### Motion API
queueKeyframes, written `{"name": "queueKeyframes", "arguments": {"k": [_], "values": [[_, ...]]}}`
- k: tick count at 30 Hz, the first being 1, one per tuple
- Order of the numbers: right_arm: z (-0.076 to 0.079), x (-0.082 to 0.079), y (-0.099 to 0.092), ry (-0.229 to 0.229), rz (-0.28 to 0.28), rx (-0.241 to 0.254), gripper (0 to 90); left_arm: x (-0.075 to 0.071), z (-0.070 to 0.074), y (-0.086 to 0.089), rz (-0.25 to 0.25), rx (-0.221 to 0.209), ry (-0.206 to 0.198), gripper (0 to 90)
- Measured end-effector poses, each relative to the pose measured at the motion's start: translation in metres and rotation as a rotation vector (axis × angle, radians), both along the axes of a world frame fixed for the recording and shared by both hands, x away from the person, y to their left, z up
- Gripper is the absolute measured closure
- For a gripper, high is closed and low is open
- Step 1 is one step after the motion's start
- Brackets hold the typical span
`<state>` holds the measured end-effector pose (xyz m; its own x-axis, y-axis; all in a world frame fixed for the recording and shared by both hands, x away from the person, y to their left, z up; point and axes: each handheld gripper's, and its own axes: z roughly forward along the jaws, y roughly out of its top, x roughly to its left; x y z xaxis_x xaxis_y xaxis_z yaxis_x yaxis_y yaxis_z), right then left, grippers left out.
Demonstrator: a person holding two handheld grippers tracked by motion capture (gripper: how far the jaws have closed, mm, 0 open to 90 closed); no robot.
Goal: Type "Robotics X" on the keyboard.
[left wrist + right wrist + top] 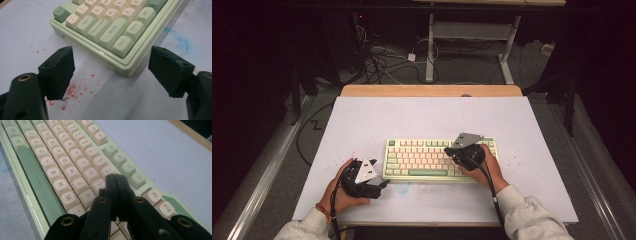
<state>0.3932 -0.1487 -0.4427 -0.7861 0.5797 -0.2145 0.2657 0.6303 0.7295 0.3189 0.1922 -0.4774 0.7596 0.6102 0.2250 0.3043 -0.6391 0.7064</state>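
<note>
A pale green keyboard [439, 159] with cream and green keys lies on the white board. My right gripper [449, 150] hovers over the keyboard's right half. Its jaws are shut with nothing between them, and the closed tips [115, 178] sit just above the cream keys [82, 173] near the upper letter rows; whether they touch a key I cannot tell. My left gripper [384, 184] rests on the board just off the keyboard's near left corner. In the left gripper view its jaws stand wide open and empty [111, 72], facing the corner by the Ctrl key [121, 43].
The white board [377, 117] covers a wooden table and carries red speckles [72, 91] and a blue smear [181, 41] beside the keyboard. Beyond the table's far edge, cables [382, 60] and a white desk frame [472, 35] stand on the floor.
</note>
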Motion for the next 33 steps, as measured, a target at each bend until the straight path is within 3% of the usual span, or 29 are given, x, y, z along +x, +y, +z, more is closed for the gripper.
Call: {"name": "queueKeyframes", "arguments": {"k": [7, 13, 18, 20, 21, 22, 27, 30, 31, 33], "values": [[0.013, -0.008, -0.014, -0.038, -0.006, 0.067, 88.0, 0.0, 0.001, 0.001, 0.012, -0.001, -0.007, 21.3], [0.017, -0.014, -0.024, -0.071, -0.011, 0.097, 79.9, 0.001, 0.004, 0.001, 0.016, -0.004, -0.021, 22.2], [0.019, -0.022, -0.032, -0.104, -0.027, 0.132, 53.5, 0.001, 0.008, 0.003, 0.036, -0.029, -0.023, 23.5], [0.019, -0.024, -0.034, -0.11, -0.024, 0.141, 49.9, 0.002, 0.009, 0.005, 0.04, -0.041, -0.018, 24.0], [0.017, -0.03, -0.037, -0.133, -0.024, 0.173, 42.9, 0.001, 0.009, 0.005, 0.042, -0.049, -0.007, 28.4], [0.017, -0.032, -0.038, -0.143, -0.027, 0.171, 38.3, 0.002, 0.01, 0.005, 0.039, -0.048, -0.016, 28.5], [0.014, -0.043, -0.045, -0.178, -0.057, 0.179, 29.5, 0.002, 0.014, 0.003, 0.021, -0.071, 0.005, 36.4], [0.012, -0.051, -0.052, -0.187, -0.093, 0.178, 26.8, 0.004, 0.018, 0.001, -0.005, -0.092, 0.02, 50.5], [0.009, -0.055, -0.056, -0.174, -0.104, 0.188, 24.8, 0.005, 0.019, 0.0, -0.009, -0.094, 0.02, 60.2], [0.008, -0.057, -0.058, -0.172, -0.109, 0.188, 24.4, 0.007, 0.023, -0.003, -0.026, -0.104, 0.027, 65.0]]}}
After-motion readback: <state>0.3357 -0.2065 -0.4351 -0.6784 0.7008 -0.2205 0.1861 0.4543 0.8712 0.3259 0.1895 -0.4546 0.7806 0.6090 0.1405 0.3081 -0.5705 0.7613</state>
